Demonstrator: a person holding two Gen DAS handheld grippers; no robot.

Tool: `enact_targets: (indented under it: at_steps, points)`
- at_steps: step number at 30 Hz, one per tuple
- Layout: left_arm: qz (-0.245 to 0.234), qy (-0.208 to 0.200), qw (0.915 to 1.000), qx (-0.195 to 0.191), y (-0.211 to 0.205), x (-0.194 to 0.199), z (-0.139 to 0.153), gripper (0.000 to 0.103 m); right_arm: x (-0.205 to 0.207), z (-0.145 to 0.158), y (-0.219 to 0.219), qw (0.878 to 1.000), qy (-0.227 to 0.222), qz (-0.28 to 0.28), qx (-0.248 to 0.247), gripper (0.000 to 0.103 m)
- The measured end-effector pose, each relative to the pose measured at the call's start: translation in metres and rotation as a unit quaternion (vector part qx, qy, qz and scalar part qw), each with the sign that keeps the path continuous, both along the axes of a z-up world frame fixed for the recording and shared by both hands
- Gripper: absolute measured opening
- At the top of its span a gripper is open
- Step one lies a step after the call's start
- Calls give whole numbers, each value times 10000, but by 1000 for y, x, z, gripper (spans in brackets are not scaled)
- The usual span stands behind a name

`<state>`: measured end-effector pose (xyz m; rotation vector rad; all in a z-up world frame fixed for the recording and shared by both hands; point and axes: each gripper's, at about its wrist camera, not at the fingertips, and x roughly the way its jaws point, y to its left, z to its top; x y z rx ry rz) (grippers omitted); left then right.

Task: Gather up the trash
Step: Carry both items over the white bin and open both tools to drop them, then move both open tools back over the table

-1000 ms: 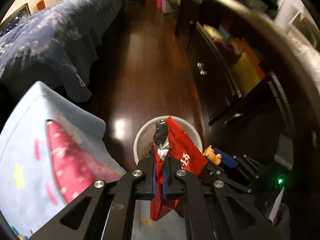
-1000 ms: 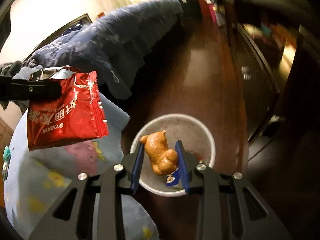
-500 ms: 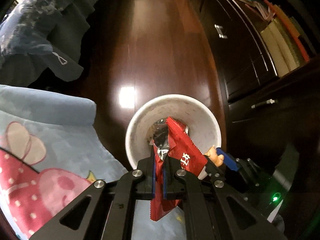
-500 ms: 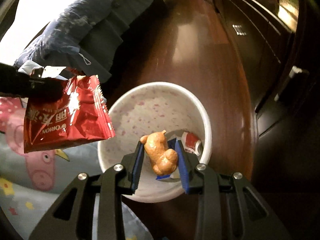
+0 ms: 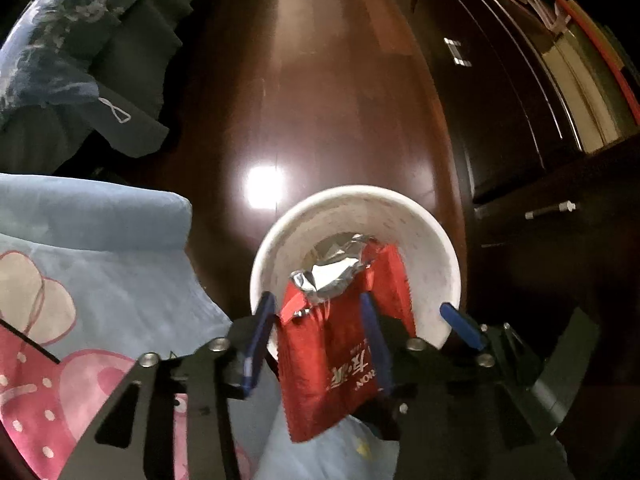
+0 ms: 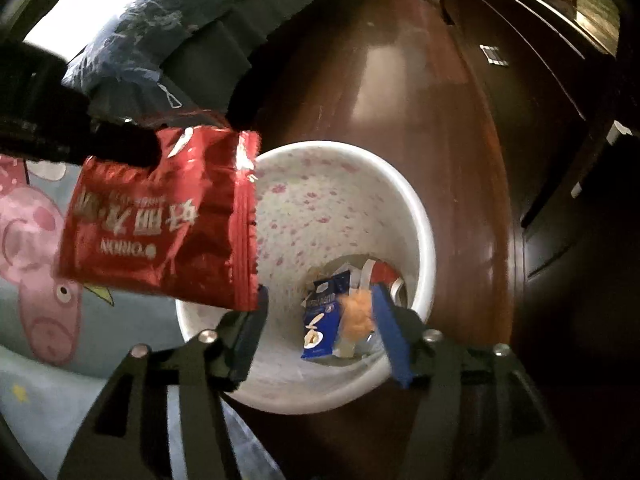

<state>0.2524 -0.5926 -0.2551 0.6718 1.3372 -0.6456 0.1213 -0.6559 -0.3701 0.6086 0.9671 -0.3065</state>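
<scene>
**Both grippers letting go over the bin**

The step in hand is the drop. In the left wrist view the left gripper (image 5: 318,322) has just spread its fingers; the red wrapper (image 5: 340,356) hangs loose between them at lower centre, apparently slipping free, above the near rim of the white bin (image 5: 448,248). In the right wrist view the right gripper (image 6: 320,324) has also just opened: its fingers stand apart, and the orange lump (image 6: 356,312), blurred, is falling beside a blue packet (image 6: 320,320) towards the litter at the bin's bottom. The wrapper (image 6: 160,216) fills the left of that frame, partly over the rim.

Next, judging by this: check the wrapper lands inside, not on the blue blanket (image 5: 120,248), then lift both grippers clear.
</scene>
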Motion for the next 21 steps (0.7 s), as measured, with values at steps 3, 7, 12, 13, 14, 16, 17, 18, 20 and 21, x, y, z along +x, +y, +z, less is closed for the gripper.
enact_targets:
  at_steps: [3, 7, 12, 13, 14, 16, 17, 18, 20, 21]
  points:
    - [117, -165, 9998, -72, 1, 4, 6, 71, -1, 4, 4, 9998, -44, 91, -196, 80]
    - [195, -219, 9995, -107, 0, 7, 10, 86, -1, 9, 11, 9992, -145, 205, -311, 91]
    - [449, -249, 9982, -315, 5, 15, 18, 92, -2, 14, 14, 9986, -213, 278, -392, 99]
    - [478, -250, 9980, -342, 5, 15, 19, 93, -2, 14, 13, 9987, -210, 268, -391, 99]
    - [505, -252, 9977, -373, 6, 16, 20, 94, -2, 14, 13, 9987, -201, 250, -394, 100]
    - [544, -259, 9973, -411, 8, 17, 23, 94, -2, 15, 15, 9989, -168, 218, -377, 100]
    - [562, -252, 9972, -417, 9, 17, 24, 94, -3, 16, 16, 9990, -149, 195, -377, 100]
    - [590, -234, 9970, -442, 11, 17, 25, 94, -4, 18, 14, 9990, -124, 148, -393, 100]
    - [636, -204, 9965, -508, 15, 16, 30, 94, -6, 24, 13, 9992, -145, 83, -375, 100]
    - [657, -202, 9961, -558, 17, 15, 35, 94, -9, 30, 12, 9993, -184, 43, -337, 100]
